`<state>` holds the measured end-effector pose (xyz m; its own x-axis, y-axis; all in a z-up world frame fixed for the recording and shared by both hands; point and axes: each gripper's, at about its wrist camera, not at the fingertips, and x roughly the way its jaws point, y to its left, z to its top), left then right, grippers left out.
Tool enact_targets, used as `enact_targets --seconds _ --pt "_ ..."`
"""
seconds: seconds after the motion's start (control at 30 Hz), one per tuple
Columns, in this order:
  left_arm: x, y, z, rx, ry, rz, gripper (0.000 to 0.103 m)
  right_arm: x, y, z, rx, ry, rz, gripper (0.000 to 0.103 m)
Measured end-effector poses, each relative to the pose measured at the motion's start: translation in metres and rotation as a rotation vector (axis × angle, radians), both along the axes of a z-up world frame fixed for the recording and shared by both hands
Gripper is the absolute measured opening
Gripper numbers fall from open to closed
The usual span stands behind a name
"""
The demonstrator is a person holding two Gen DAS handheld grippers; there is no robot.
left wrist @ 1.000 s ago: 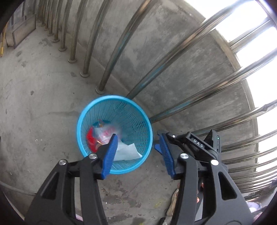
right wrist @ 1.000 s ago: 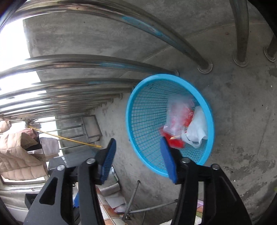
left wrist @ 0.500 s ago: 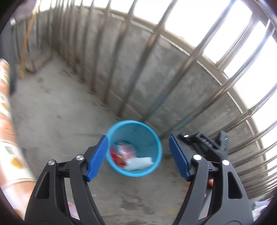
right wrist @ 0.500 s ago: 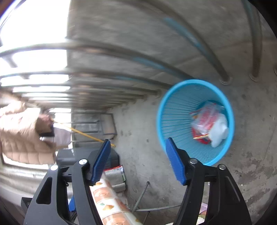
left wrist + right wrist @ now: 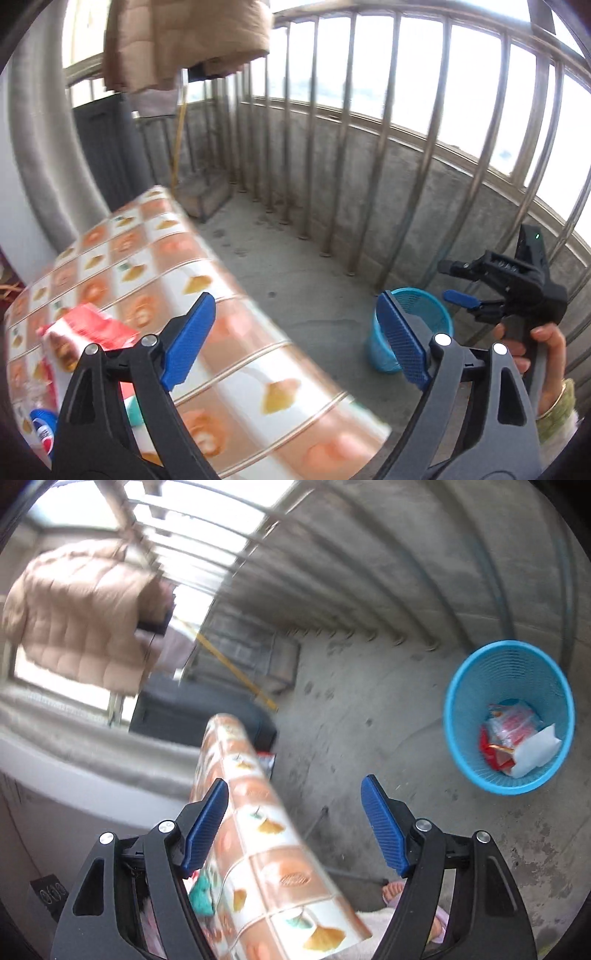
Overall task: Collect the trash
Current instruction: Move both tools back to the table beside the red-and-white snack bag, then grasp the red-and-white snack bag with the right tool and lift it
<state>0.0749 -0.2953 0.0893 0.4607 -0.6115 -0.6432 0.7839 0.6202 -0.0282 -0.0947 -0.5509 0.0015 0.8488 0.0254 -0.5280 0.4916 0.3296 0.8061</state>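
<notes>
My left gripper (image 5: 295, 339) is empty and its jaws are still opening, held above the near edge of a table (image 5: 229, 354) covered in an orange-and-white patterned cloth. On that table at the left lie a red snack packet (image 5: 85, 332) and a blue-labelled bottle (image 5: 42, 432). The blue mesh trash basket (image 5: 413, 325) stands on the floor by the railing. It holds a red wrapper, a clear bag and white paper (image 5: 532, 753). My right gripper (image 5: 295, 827), also opening and empty, hangs over the table's edge (image 5: 258, 830), left of the basket (image 5: 509, 716). In the left wrist view a hand holds the right gripper (image 5: 456, 282) above the basket.
A metal railing (image 5: 347, 155) on a low concrete wall closes off the balcony. A beige padded jacket (image 5: 81, 627) hangs overhead at the left. A dark cabinet (image 5: 107, 155) and a yellow pole stand in the far corner. A sandalled foot (image 5: 393, 890) shows beside the table.
Both grippers have risen and drawn back from the basket, which now looks small and far off. They have swung toward the patterned table. Both pairs of jaws stand wider than before.
</notes>
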Motion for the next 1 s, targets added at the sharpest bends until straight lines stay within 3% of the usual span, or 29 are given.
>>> enact_targets --seconds 0.2,0.37,0.7,1.0 --pt "0.015 0.089 -0.002 0.001 -0.008 0.141 0.085 0.049 0.065 0.041 -0.067 -0.041 0.205 0.072" --pt "0.036 0.152 -0.003 -0.030 0.015 0.255 0.085 0.091 0.118 0.055 -0.046 -0.082 0.341 0.073" --pt "0.069 0.223 -0.015 -0.056 0.051 0.371 0.085 0.190 0.223 0.019 0.131 -0.011 0.545 0.073" --pt "0.095 0.258 -0.028 -0.072 0.085 0.426 0.085 0.245 0.270 -0.005 0.204 0.045 0.565 0.073"
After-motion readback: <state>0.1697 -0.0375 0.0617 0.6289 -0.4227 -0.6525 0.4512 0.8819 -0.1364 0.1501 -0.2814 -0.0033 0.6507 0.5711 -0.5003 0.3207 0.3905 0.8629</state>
